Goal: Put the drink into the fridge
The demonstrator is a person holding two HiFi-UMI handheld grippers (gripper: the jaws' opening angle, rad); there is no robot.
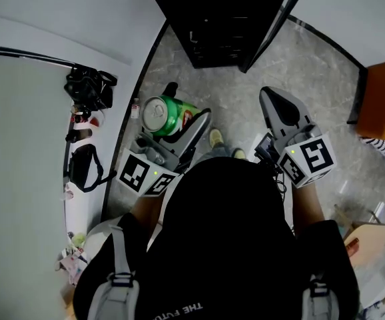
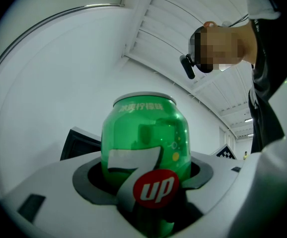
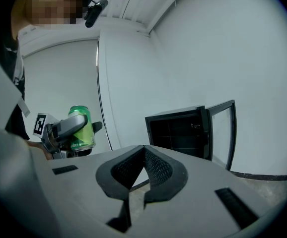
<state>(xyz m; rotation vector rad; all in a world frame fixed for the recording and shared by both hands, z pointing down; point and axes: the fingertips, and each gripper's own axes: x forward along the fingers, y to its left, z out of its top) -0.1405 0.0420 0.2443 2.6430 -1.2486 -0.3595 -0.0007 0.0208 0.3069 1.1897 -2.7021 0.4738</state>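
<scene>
Green soda can point(image 1: 166, 115) sits upright in my left claw point(image 1: 184, 109), silver top showing in the head view. Left gripper view: claw point(image 2: 146, 176) pinching the can point(image 2: 146, 133) low on its body, one pad on each side, red logo facing the camera. Right claw point(image 1: 282, 109) is pressed together, tips meeting, nothing between them; the right gripper view confirms this point(image 3: 143, 170). The can point(image 3: 81, 130) shows there too, off to the left in the other claw. The black fridge point(image 1: 219, 19) stands on the grey stone floor point(image 1: 232, 92) ahead of me, with its glass door point(image 3: 223, 133) swung open to the right and dark shelves visible inside point(image 3: 178, 133). The can is held above the floor, well apart from the fridge, not inside it. White wall runs along the left.
</scene>
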